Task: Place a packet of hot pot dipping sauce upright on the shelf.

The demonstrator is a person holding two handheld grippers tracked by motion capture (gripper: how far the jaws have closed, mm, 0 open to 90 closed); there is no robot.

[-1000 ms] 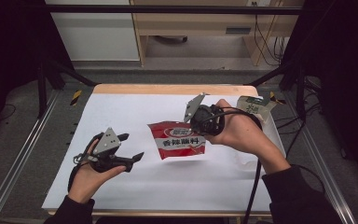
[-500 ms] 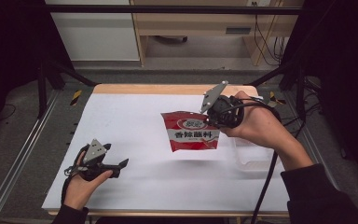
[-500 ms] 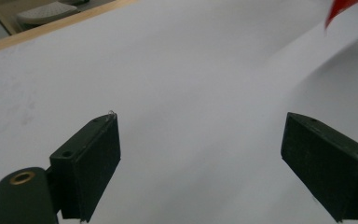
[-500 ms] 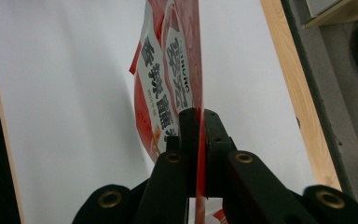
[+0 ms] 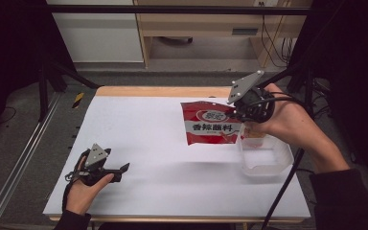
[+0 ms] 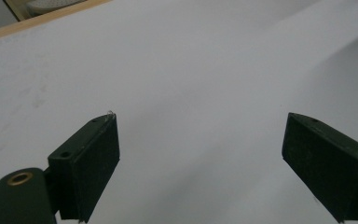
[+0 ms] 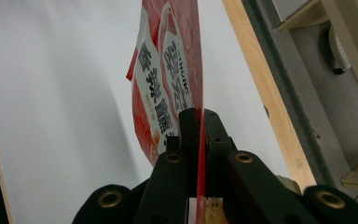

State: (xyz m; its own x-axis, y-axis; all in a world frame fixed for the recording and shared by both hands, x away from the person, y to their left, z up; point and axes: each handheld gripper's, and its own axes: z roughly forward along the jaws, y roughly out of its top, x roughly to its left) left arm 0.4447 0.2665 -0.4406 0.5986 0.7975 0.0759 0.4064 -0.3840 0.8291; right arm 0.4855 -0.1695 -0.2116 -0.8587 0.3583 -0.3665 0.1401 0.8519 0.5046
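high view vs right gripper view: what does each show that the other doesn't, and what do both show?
High view alone: the clear plastic container at the table's right edge, the left gripper low over the white tabletop with jaws apart and nothing between them, and the right gripper from outside.

Right gripper view alone: its two black jaws pressed flat on the edge of the red packet, seen edge-on.

Both: the red packet, the white tabletop, the wooden far edge.
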